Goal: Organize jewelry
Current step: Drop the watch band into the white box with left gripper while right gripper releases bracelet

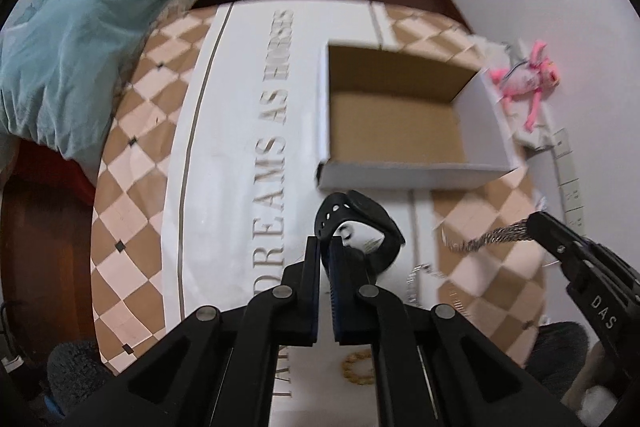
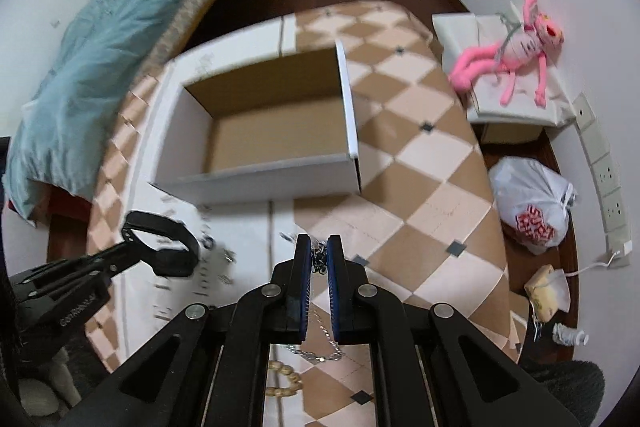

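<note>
Left wrist view: your left gripper [image 1: 325, 247] is clamped on the strap of a black watch [image 1: 362, 223], held just ahead of the fingertips, short of the open box [image 1: 404, 123]. The strap looks rubbery and light; hold near the buckle end, as now. Gold beads [image 1: 357, 367] lie below the gripper on the table [image 1: 224, 131].

Right wrist view: your right gripper [image 2: 319, 259] pinches a silver chain [image 2: 319, 341], which hangs limp beneath. Judged slippery and snag-prone; bunch it.

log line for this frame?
left gripper: shut on black watch | right gripper: shut on silver chain | box: empty
</note>
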Motion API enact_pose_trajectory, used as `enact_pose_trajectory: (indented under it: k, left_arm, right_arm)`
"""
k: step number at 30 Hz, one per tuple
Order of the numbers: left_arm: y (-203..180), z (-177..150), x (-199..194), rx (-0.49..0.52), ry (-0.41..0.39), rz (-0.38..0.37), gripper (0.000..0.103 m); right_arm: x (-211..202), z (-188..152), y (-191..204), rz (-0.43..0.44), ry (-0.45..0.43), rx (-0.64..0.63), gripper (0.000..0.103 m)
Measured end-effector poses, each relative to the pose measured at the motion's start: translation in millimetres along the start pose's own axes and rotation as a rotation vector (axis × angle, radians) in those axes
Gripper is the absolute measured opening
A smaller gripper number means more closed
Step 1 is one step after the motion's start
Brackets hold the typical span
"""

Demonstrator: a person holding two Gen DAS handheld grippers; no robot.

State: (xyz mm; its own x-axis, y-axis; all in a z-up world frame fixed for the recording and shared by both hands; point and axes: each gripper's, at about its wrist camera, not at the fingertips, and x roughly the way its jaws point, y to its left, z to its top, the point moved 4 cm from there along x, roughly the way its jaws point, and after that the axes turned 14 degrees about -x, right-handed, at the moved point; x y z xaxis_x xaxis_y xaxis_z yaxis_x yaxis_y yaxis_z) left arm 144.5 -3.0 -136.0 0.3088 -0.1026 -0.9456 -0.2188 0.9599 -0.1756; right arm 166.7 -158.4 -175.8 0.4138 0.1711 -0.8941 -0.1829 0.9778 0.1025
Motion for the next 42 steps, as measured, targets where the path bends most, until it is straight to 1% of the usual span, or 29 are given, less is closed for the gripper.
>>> enact_pose_trajectory:
  k: [1,2,7,10,12,14,15,17,20,22,24,25,27,28,29,30,31,32,33,34,35,36,37,38,39,40,41,42]
  left_arm:
    - [-3.7,4.9,-8.0,0.002,-0.012,-0.016,0.002]
    - [0.5,14.8,-7.0,0.004,-0.02,-0.027,0.002]
    - [-25.1,41.1,-44.4,0.028,-0.071,-0.116,0.002]
    - [-37.9,67.4,-46.8,0.053,-0.096,-0.135,0.002]
    - [-43.0,82.6,-37.9,0.058,-0.075,-0.152,0.002]
    - [-45.2,93.7,-24.5,0.063,-0.054,-0.149,0.002]
    - [-46.5,101.2,-12.9,0.066,-0.031,-0.141,0.002]
    - [-47.1,109.5,1.5,0.062,-0.007,-0.137,0.002]
    - [-49.2,119.4,25.1,0.068,0.034,-0.124,0.002]
    - [-49.4,124.0,39.4,0.066,0.06,-0.115,0.004]
    - [-48.5,127.5,48.4,0.051,0.081,-0.1,0.007]
    - [-48.5,129.2,51.0,0.043,0.089,-0.101,0.007]
    - [-48.2,132.3,52.6,0.022,0.093,-0.11,0.007]
    - [-48.3,133.6,52.8,0.018,0.095,-0.105,0.007]
    - [-47.9,135.4,52.6,0.013,0.093,-0.099,0.009]
    - [-48.1,136.5,51.3,0.011,0.089,-0.098,0.013]
    - [-48.1,137.8,49.6,0.008,0.084,-0.095,0.017]
    - [-47.5,138.7,48.1,0.009,0.074,-0.087,0.027]
    - [-46.2,139.2,46.6,0.008,0.065,-0.075,0.044]
    - [-44.8,139.8,46.0,0.005,0.06,-0.062,0.056]
    - [-43.1,140.1,45.2,0.006,0.051,-0.05,0.079]
    - [-39.8,139.0,43.5,0.009,0.029,-0.03,0.086]
    - [-36.7,138.0,42.4,0.014,0.007,-0.008,0.087]
    - [-33.2,136.2,42.4,0.015,-0.012,0.014,0.088]
    - [-29.8,133.9,43.4,0.014,-0.028,0.031,0.092]
    - [-26.5,130.6,44.5,0.016,-0.043,0.045,0.093]
    - [-23.7,129.3,45.7,0.02,-0.058,0.06,0.095]
    - [-19.9,124.6,47.4,0.028,-0.085,0.095,0.095]
  right_arm:
    - [-9.8,5.4,1.1,0.005,-0.023,0.0,0.008]
    - [-18.8,10.9,1.5,0.012,-0.041,-0.004,0.008]
    - [-61.4,44.2,5.8,0.04,-0.124,-0.032,0.008]
    - [-80.3,69.1,6.5,0.059,-0.17,-0.045,0.008]
    - [-83.4,85.9,6.1,0.066,-0.185,-0.058,0.008]
    - [-75.4,103.8,3.7,0.073,-0.178,-0.07,0.008]
    - [-69.8,109.8,2.5,0.079,-0.169,-0.073,0.008]
    - [-48.7,124.4,-0.4,0.099,-0.123,-0.071,0.008]
    - [-17.3,137.6,-3.6,0.107,-0.071,-0.072,0.008]
    - [1.3,140.1,-4.7,0.116,-0.04,-0.073,0.008]
    - [19.3,146.2,-3.6,0.12,0.002,-0.097,0.008]
    - [25.6,148.1,-3.7,0.102,0.014,-0.107,0.008]
    - [36.4,150.2,-1.4,0.097,0.045,-0.134,0.009]
    - [42.2,152.2,-2.4,0.076,0.063,-0.14,0.009]
    - [46.5,153.4,-3.4,0.073,0.079,-0.146,0.009]
    - [49.1,153.7,-4.0,0.068,0.09,-0.147,0.009]
    - [51.3,153.5,-7.0,0.049,0.101,-0.144,0.012]
    - [51.9,153.0,-9.7,0.042,0.106,-0.142,0.018]
    - [51.6,152.1,-12.3,0.034,0.106,-0.14,0.023]
    - [50.9,150.7,-14.7,0.023,0.106,-0.141,0.035]
    - [50.1,148.1,-18.0,0.008,0.108,-0.138,0.049]
    - [49.2,146.5,-19.9,-0.003,0.11,-0.136,0.055]
    - [49.1,142.3,-23.5,-0.024,0.116,-0.133,0.065]
    - [48.7,138.4,-26.2,-0.043,0.122,-0.13,0.073]
    - [49.3,134.3,-28.1,-0.06,0.129,-0.129,0.077]
    - [50.4,130.7,-29.1,-0.064,0.132,-0.127,0.084]
    - [52.9,123.3,-30.4,-0.08,0.144,-0.124,0.089]
    - [55.4,118.2,-30.4,-0.096,0.152,-0.128,0.09]
